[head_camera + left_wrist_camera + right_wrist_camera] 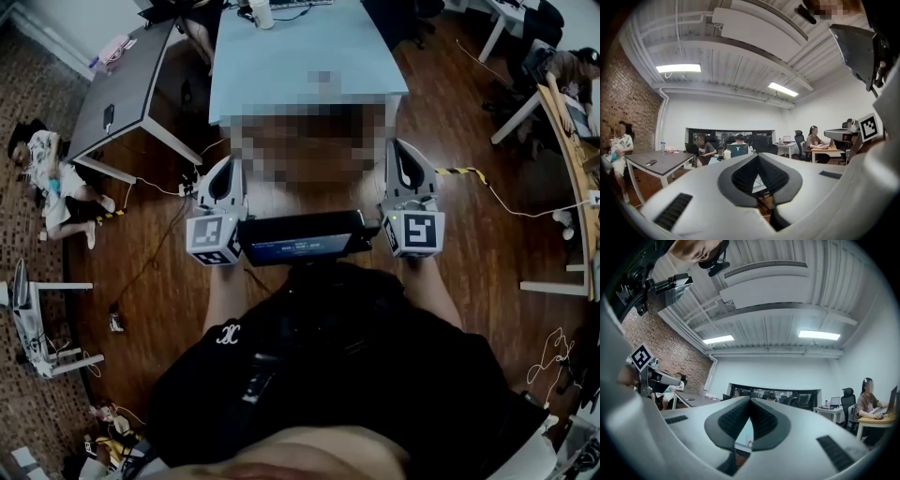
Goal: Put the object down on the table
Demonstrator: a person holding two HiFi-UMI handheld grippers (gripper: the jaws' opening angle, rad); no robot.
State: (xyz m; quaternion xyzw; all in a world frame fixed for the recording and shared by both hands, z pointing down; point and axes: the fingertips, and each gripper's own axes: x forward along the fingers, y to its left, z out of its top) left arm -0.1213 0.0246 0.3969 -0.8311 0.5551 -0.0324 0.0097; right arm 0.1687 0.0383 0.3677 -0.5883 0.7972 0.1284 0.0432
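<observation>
A: Two grippers, and both are pinched together with nothing in them. The left gripper [758, 157] has its tips touching, and it's the same story for the right gripper [750, 400].

B: So where's the object?

A: Honestly can't tell which thing it is. Between the two grippers, near the person's chest, there's a flat black rectangular device with a bluish screen [305, 239]. Neither pair of jaws is on it. The pale blue rectangular table [281, 66] is farther ahead, well apart from both grippers, with a white cup [261, 13] at its far edge. A dark grey table [122, 94] stands to the left on the brown wooden floor [169, 272].
</observation>
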